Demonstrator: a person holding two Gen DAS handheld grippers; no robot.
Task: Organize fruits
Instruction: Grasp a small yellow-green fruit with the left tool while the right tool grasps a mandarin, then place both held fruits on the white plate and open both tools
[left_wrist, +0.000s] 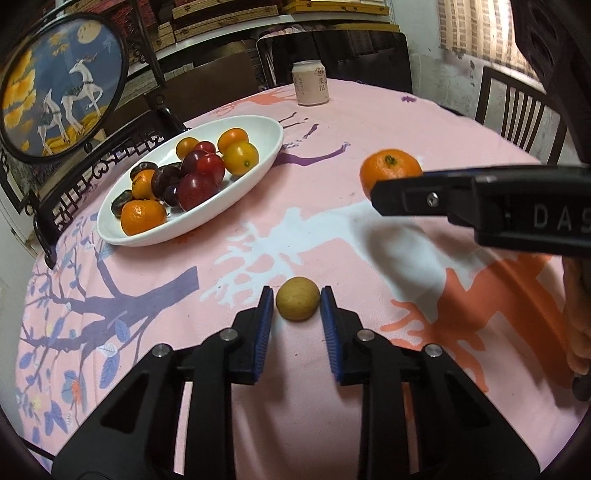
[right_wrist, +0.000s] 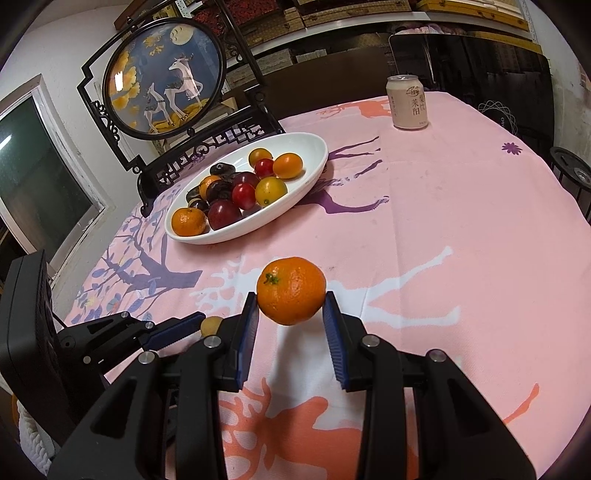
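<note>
A small round tan fruit (left_wrist: 297, 299) sits on the pink tablecloth (left_wrist: 332, 122), and my left gripper (left_wrist: 297, 295) is shut on it, a blue pad against each side. My right gripper (right_wrist: 291, 295) is shut on an orange mandarin (right_wrist: 291, 291), held a little above the cloth with its shadow beneath. In the left wrist view the right gripper (left_wrist: 376, 188) reaches in from the right with the mandarin (left_wrist: 389, 166) at its tip. In the right wrist view the left gripper (right_wrist: 201, 321) and the tan fruit (right_wrist: 210, 325) show at lower left. A white oval plate (left_wrist: 266, 136) (right_wrist: 310, 147) holds several mandarins, plums and small tomatoes.
A drink can (left_wrist: 310, 83) (right_wrist: 408, 101) stands at the table's far side. A round painted screen in a black stand (left_wrist: 62, 85) (right_wrist: 166, 77) rises behind the plate on the left. A dark chair (left_wrist: 517, 107) stands beyond the table's right edge.
</note>
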